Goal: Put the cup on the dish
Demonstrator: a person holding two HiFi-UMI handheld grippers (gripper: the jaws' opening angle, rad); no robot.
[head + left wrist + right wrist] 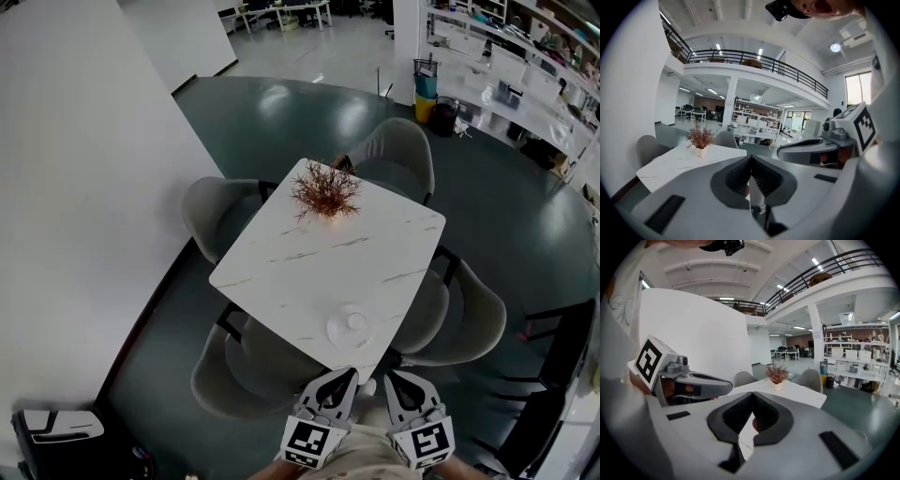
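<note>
In the head view a white dish [339,332] lies near the front edge of the white marble table [300,262], and a small white cup [356,322] stands on it. Both grippers are held close to my body, short of the table edge. My left gripper [347,375] is shut, its ribbed pads [740,176] meeting with nothing between them. My right gripper [392,377] is also shut and empty, its pads [765,414] pressed together. Neither gripper view shows the cup or the dish.
A reddish dried plant [325,192] in a small white pot stands at the table's far side. Grey chairs [398,155] surround the table. A white wall [75,187] runs along the left. Shelving [506,66] lines the far right.
</note>
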